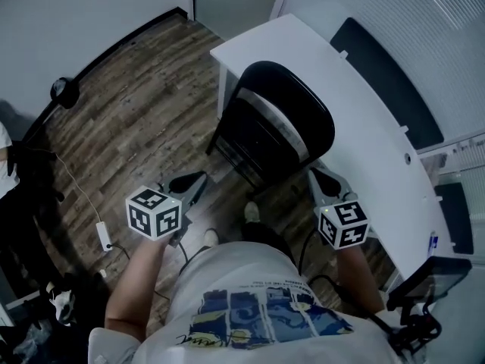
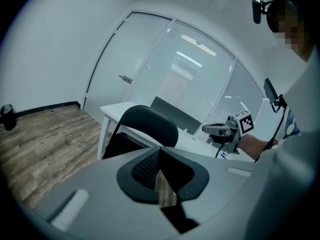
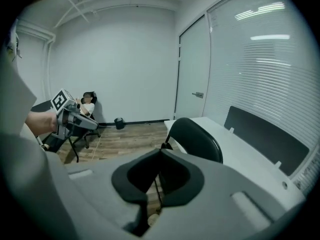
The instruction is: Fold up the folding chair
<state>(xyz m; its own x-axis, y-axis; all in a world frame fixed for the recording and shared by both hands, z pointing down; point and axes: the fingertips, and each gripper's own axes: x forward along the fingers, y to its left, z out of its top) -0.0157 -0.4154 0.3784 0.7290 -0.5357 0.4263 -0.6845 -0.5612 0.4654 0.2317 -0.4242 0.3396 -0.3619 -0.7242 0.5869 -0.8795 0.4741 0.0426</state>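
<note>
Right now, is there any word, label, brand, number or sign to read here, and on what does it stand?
No text here can be read.
Shirt: a line of small print above the blue picture, too blurred to read.
Left cube and right cube: black and white square patterns, no letters.
Chair and desk: no print shows.
</note>
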